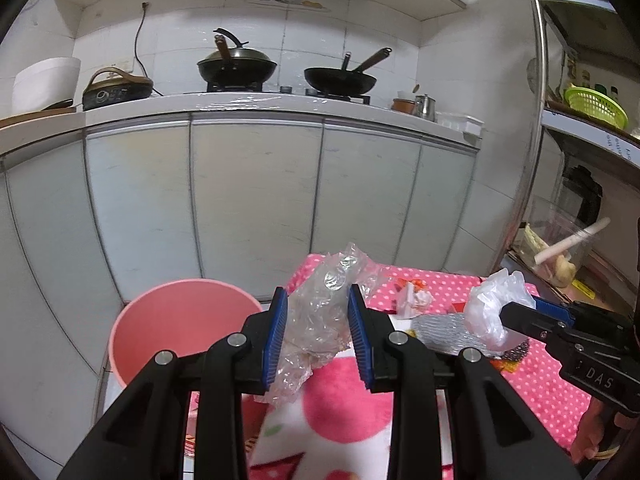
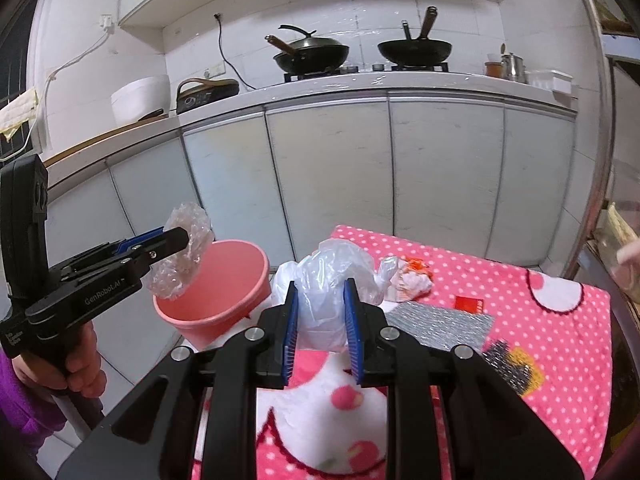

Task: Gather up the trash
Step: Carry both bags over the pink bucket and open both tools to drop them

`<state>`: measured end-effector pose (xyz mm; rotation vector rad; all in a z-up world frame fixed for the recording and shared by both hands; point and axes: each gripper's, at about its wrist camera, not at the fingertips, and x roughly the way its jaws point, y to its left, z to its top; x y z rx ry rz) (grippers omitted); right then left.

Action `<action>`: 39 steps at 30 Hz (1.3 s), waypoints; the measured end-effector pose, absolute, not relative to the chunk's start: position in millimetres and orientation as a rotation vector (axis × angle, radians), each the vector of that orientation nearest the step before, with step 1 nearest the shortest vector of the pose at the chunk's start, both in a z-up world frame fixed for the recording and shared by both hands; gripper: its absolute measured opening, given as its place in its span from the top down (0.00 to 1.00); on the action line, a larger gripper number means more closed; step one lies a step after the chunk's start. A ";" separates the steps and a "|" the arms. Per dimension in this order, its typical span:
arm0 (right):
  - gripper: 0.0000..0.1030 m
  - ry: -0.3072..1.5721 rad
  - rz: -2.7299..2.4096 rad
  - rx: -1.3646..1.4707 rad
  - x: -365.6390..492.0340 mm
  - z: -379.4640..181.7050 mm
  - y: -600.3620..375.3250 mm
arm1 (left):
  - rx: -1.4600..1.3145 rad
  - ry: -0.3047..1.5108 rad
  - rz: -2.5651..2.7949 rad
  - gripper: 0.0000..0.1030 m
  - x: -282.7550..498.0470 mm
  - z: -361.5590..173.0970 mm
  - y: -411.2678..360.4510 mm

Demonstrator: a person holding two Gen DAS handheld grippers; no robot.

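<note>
My left gripper [image 1: 318,300] is shut on a crumpled clear bubble wrap [image 1: 316,320] and holds it above the table's left edge, just right of the pink bin [image 1: 160,328]. In the right wrist view the left gripper [image 2: 182,240] holds the bubble wrap [image 2: 180,264] over the near left rim of the bin [image 2: 224,300]. My right gripper [image 2: 320,292] is shut on a white plastic bag [image 2: 328,288] above the table; it also shows in the left wrist view [image 1: 506,312] with the bag [image 1: 488,308].
On the pink polka-dot tablecloth [image 2: 540,340] lie a crumpled red-and-white wrapper [image 2: 412,280], a silver foil sheet [image 2: 444,324], a small red card [image 2: 469,304] and a dark patterned packet [image 2: 508,368]. Cabinets [image 1: 256,200] stand behind. A metal shelf [image 1: 580,160] stands at right.
</note>
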<state>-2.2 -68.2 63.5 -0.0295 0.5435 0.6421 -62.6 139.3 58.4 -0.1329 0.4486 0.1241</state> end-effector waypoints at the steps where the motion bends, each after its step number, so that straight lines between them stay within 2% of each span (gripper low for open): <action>1: 0.79 0.544 0.646 -0.031 -1.1 64.2 -65.0 | -0.133 0.446 0.128 0.71 -62.6 58.9 141.5; 19: 0.79 0.632 0.847 0.001 42.6 58.7 36.8 | -0.175 0.437 0.280 0.71 -63.9 47.4 225.4; 31: 0.79 0.789 0.924 -0.093 63.0 3.0 125.9 | -0.244 0.632 0.367 0.71 -38.9 -26.2 271.6; 39: 0.78 0.822 0.923 -0.183 63.4 -22.2 155.5 | -0.239 0.702 0.398 0.68 -26.8 -56.5 284.0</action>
